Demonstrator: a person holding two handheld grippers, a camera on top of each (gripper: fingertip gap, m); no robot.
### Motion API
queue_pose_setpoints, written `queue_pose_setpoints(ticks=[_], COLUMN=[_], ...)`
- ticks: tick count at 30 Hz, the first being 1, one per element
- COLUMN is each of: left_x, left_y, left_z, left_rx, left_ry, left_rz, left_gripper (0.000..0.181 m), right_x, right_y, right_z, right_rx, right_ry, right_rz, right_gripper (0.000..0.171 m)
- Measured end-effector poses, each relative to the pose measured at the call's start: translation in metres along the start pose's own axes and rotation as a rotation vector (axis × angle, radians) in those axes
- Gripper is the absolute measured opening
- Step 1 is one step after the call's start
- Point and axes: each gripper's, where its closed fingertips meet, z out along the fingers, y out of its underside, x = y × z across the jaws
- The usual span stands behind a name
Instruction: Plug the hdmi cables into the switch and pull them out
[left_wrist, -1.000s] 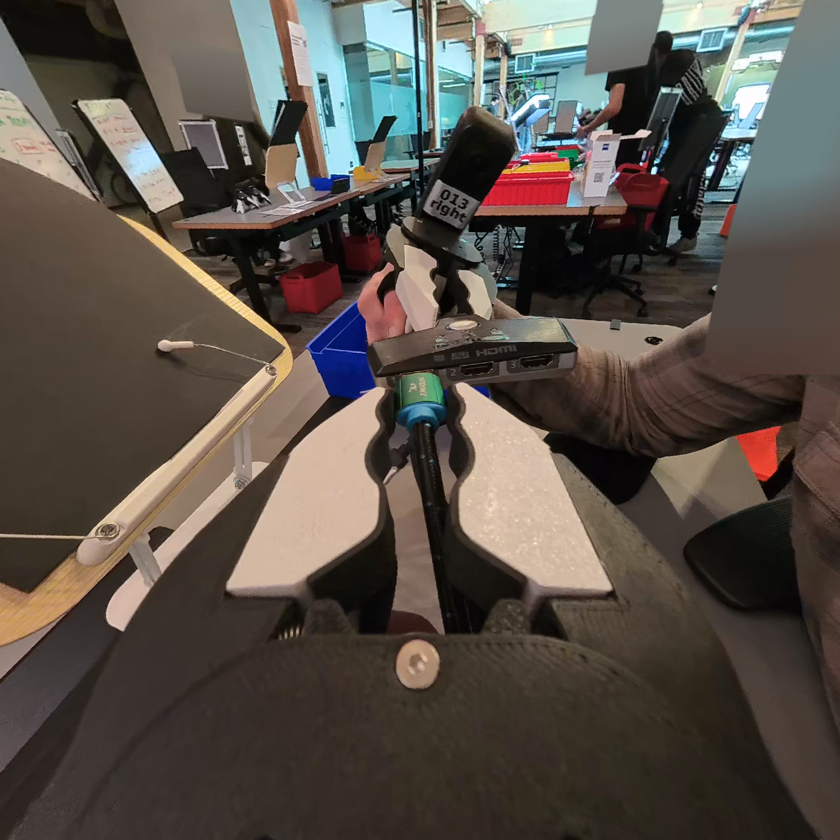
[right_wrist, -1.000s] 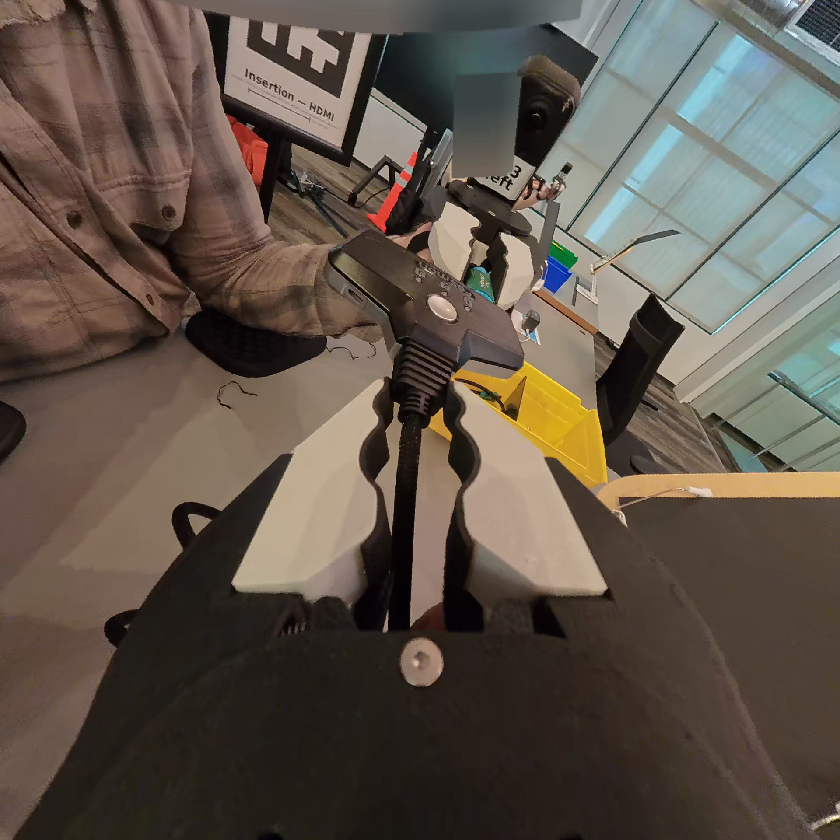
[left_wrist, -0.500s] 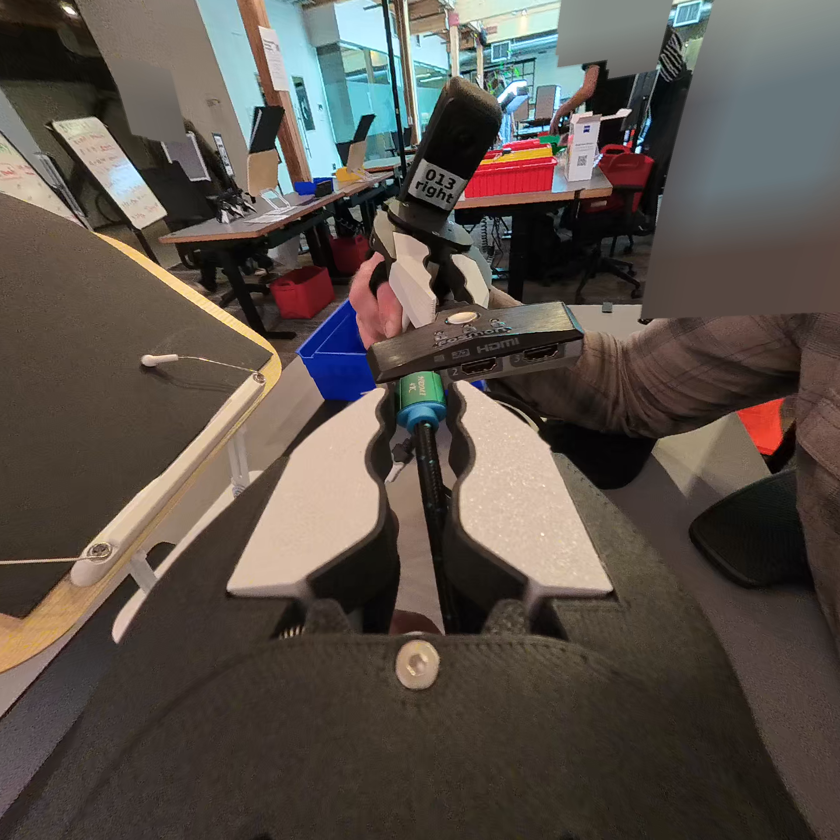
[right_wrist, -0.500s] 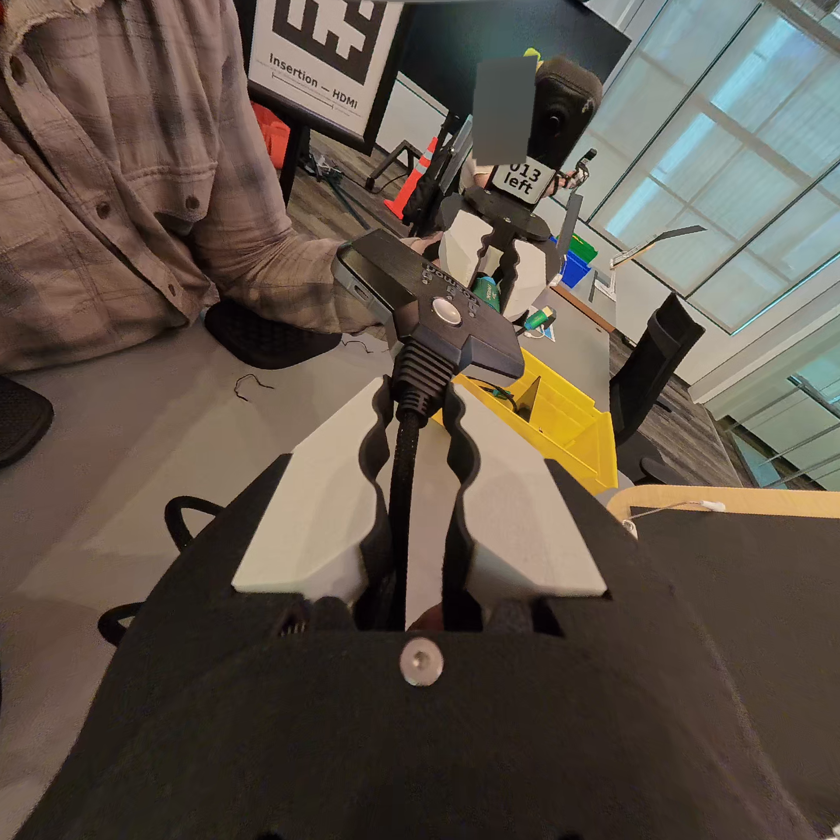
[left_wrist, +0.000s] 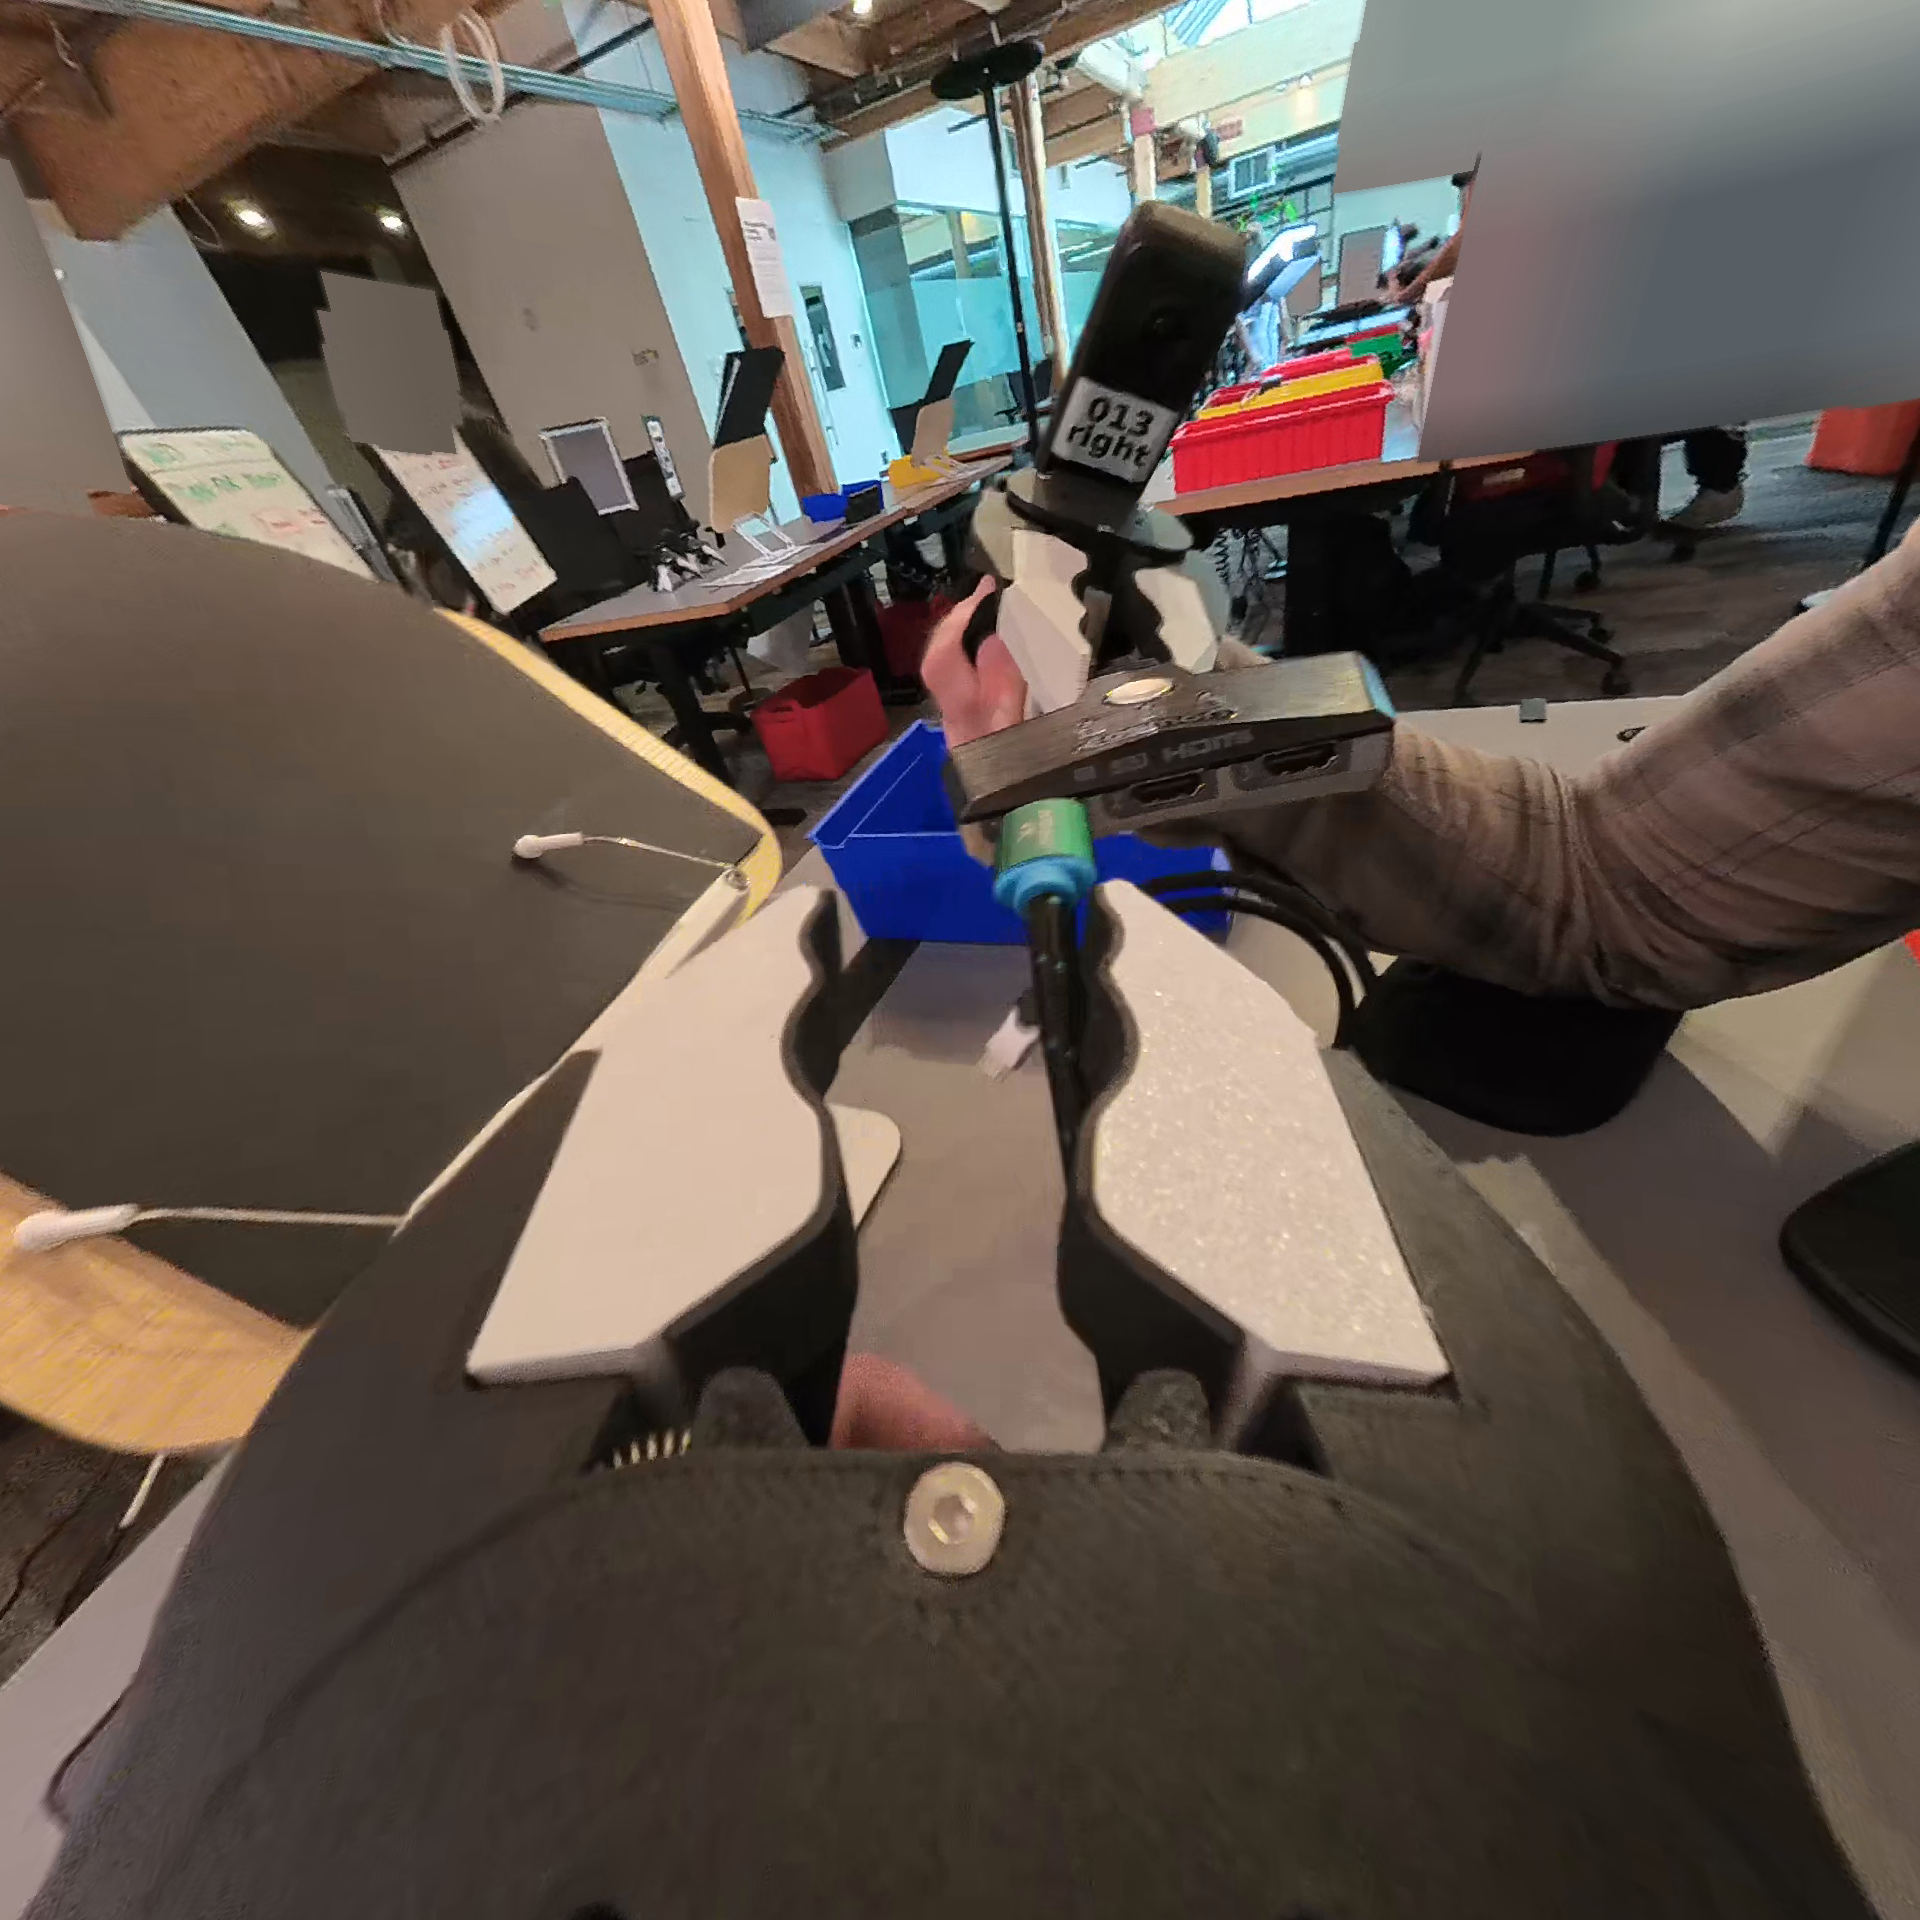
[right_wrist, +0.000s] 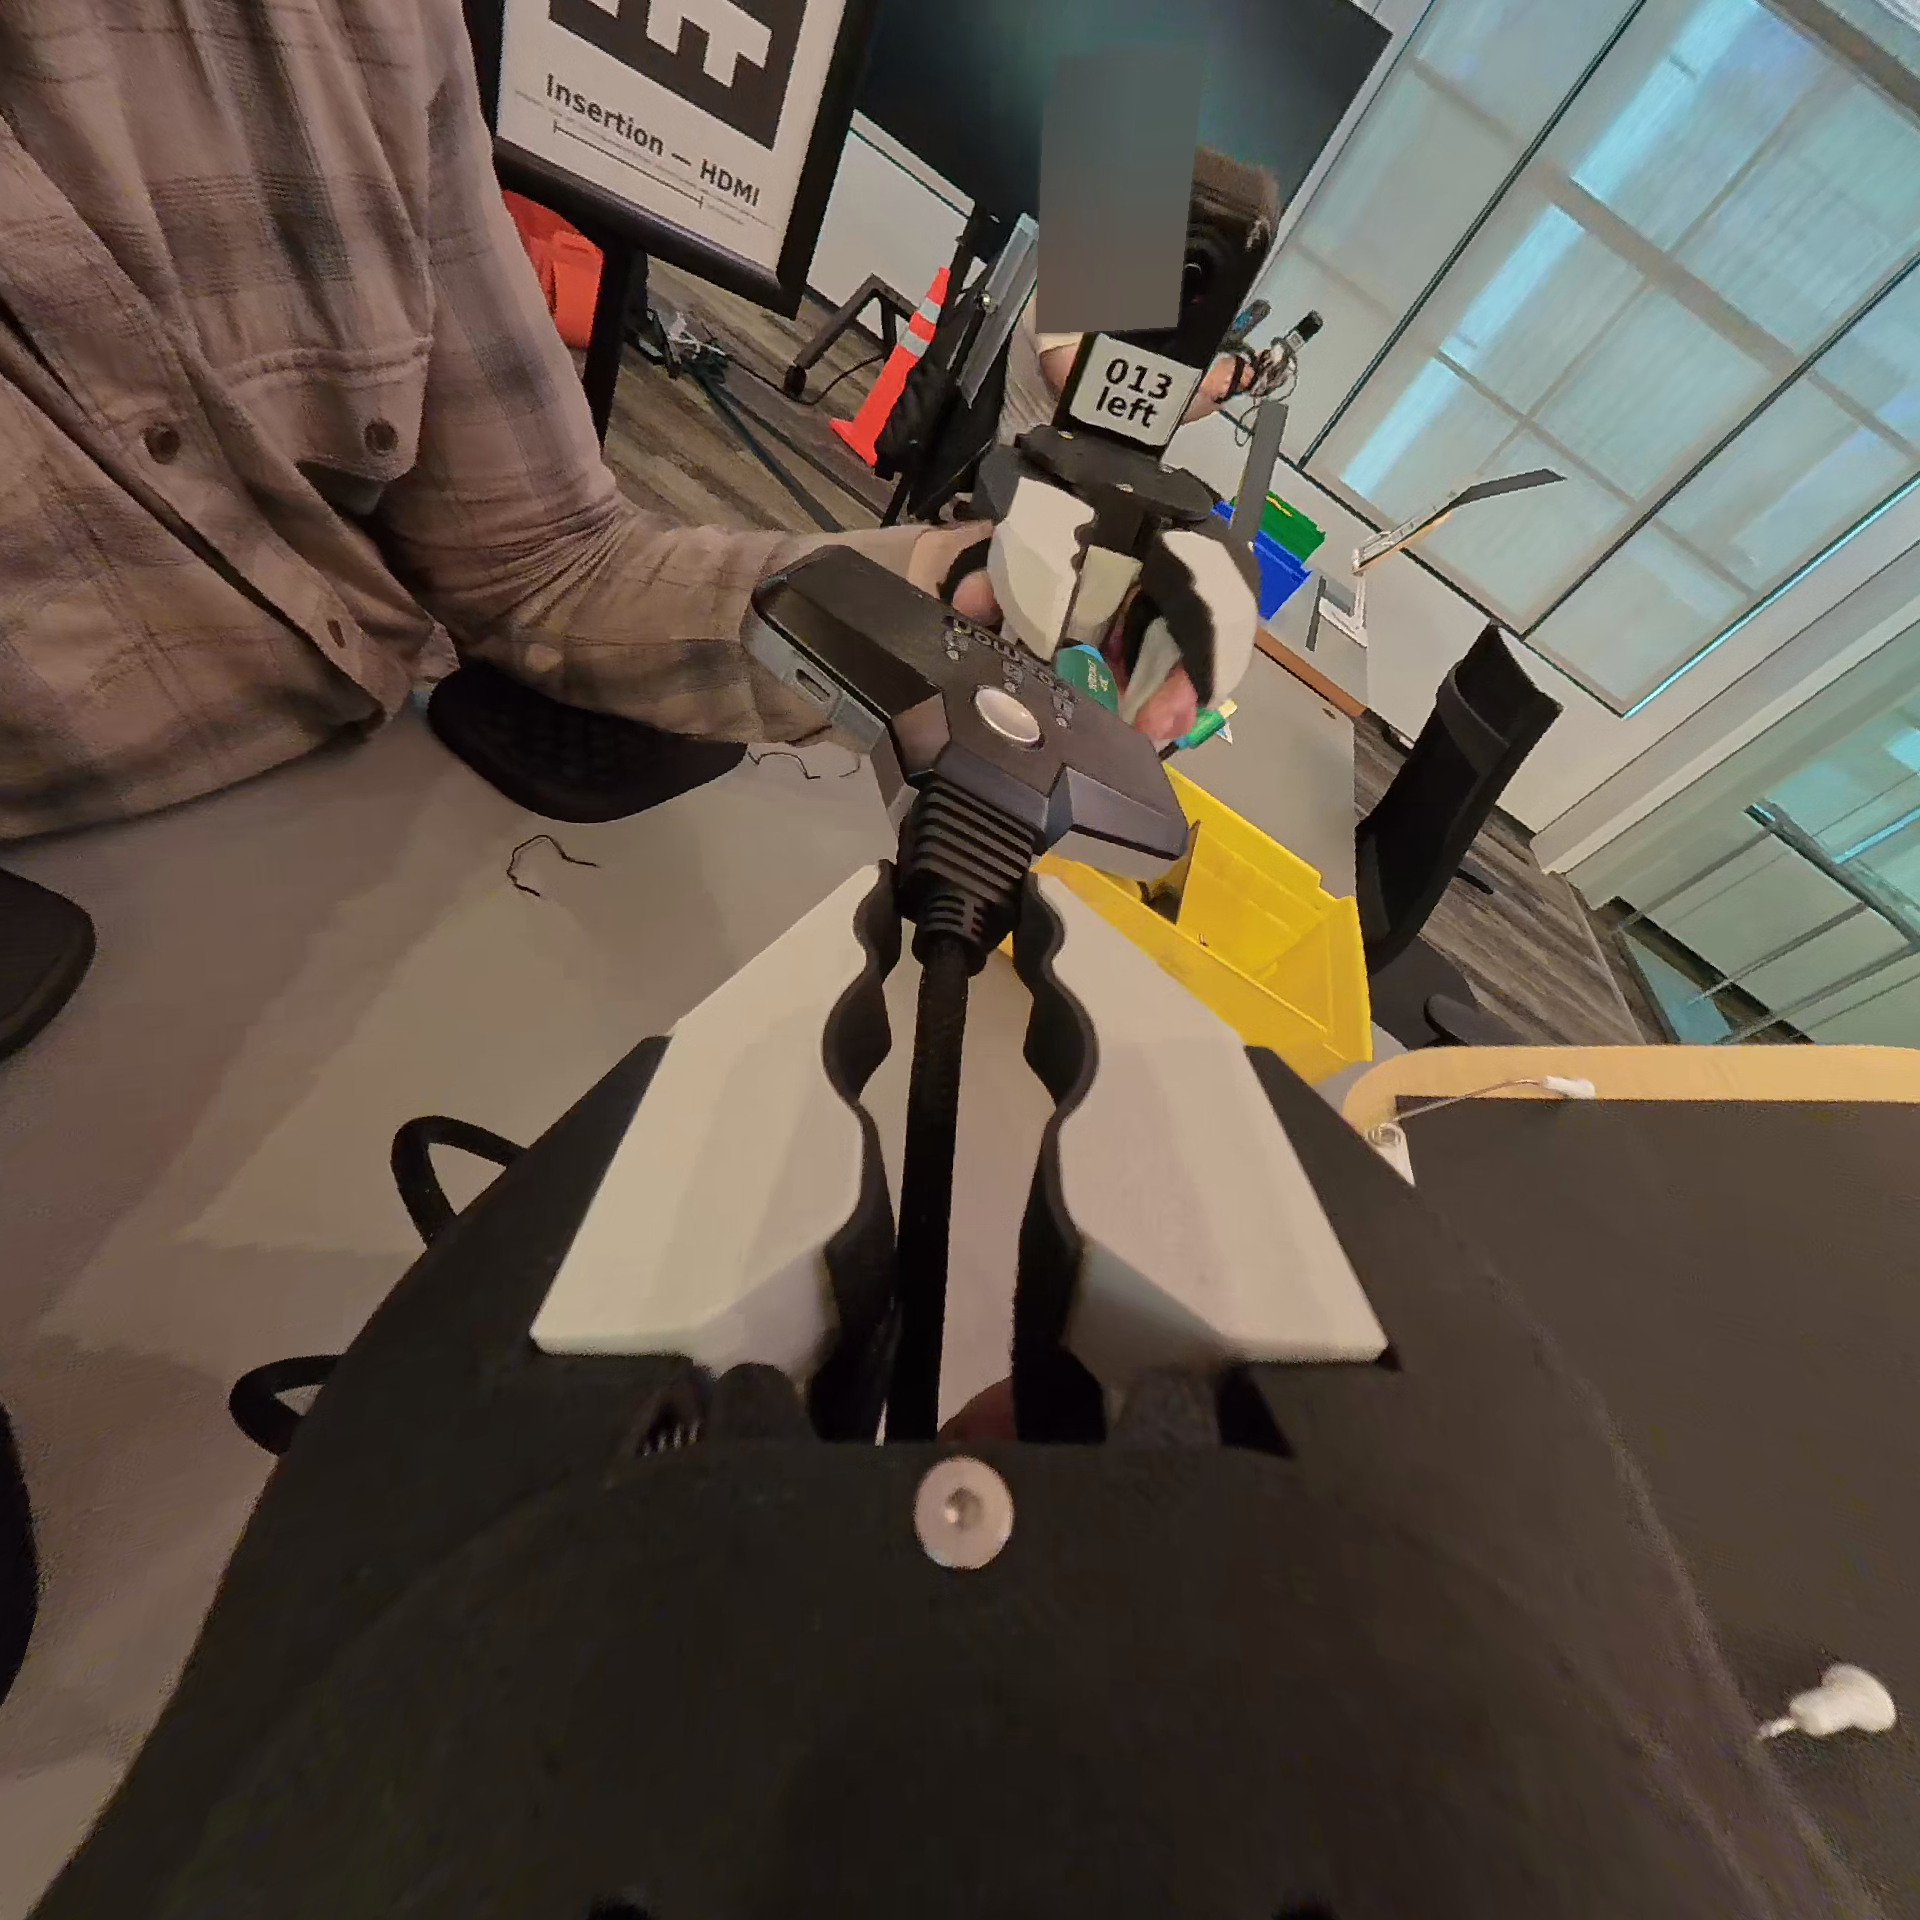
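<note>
The black HDMI switch (left_wrist: 1174, 738) is held in the air by my right gripper (right_wrist: 956, 894), which is shut on the ribbed collar of the switch's own black braided cable (right_wrist: 935, 1143). A green-and-blue HDMI plug (left_wrist: 1044, 842) sits in the switch's left port; two ports to its right are empty. My left gripper (left_wrist: 961, 914) is open. The plug's black cable (left_wrist: 1060, 1029) runs along the inside of its right finger, and the left finger is well clear of it. The switch (right_wrist: 997, 707), the plug (right_wrist: 1086, 675) and the left gripper (right_wrist: 1112, 603) also show in the right wrist view.
A blue bin (left_wrist: 894, 862) stands on the grey table behind the switch, a yellow bin (right_wrist: 1247, 935) beside it. A black board with a wooden edge (left_wrist: 260, 831) fills the left side. A black pad (left_wrist: 1507, 1060) lies under the person's plaid sleeve (left_wrist: 1662, 831). Tip to tip, the grippers are about 10 centimeters apart.
My left gripper has opened and let go of the green plug's cable; the plug stays in the switch. The right gripper still holds the switch's cable and has lifted slightly.
</note>
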Motion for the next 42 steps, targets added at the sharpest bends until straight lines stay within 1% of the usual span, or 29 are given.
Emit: queue_pose_setpoints(ticks=[3, 9, 12, 17, 24, 28, 33, 36, 38, 40, 42], left_x=[-0.006, -0.016, -0.020, -0.034, -0.059, -0.075, -0.094, -0.105, -0.111, -0.116, -0.120], left_y=[0.005, 0.006, -0.002, 0.005, 0.021, 0.031, 0.047, 0.057, 0.065, 0.074, 0.081], left_z=[-0.008, -0.024, -0.036, -0.050, -0.072, -0.089, -0.114, -0.128, -0.137, -0.145, -0.151], left_rx=[-0.030, -0.067, -0.047, -0.116, -0.200, -0.255, -0.332, -0.376, -0.408, -0.449, -0.477], left_ry=[-0.017, -0.076, -0.105, -0.190, -0.312, -0.403, -0.501, -0.556, -0.588, -0.614, -0.634], left_rz=[-0.003, 0.026, 0.030, 0.061, 0.068, 0.094, 0.085, 0.076, 0.069, 0.062, 0.050], left_gripper=[0.050, 0.046, 0.044, 0.045, 0.045, 0.044, 0.043, 0.043, 0.043, 0.044, 0.045], right_x=[-0.004, -0.020, -0.027, -0.043, -0.059, -0.063, -0.068, -0.066, -0.064, -0.066, -0.063], right_y=[0.006, 0.009, 0.019, 0.045, 0.092, 0.135, 0.163, 0.181, 0.193, 0.199, 0.197], right_z=[-0.004, 0.006, 0.017, 0.046, 0.074, 0.083, 0.093, 0.092, 0.090, 0.088, 0.090], right_rx=[-0.030, -0.021, -0.057, -0.139, -0.329, -0.556, -0.669, -0.770, -0.843, -0.884, -0.875], right_ry=[-0.017, -0.125, -0.183, -0.299, -0.382, -0.381, -0.382, -0.353, -0.329, -0.332, -0.309], right_rz=[0.017, 0.041, 0.067, 0.123, 0.186, 0.212, 0.210, 0.192, 0.179, 0.201, 0.205], right_gripper=[0.019, 0.019, 0.019, 0.019, 0.020, 0.020, 0.020, 0.019, 0.021, 0.030, 0.043])
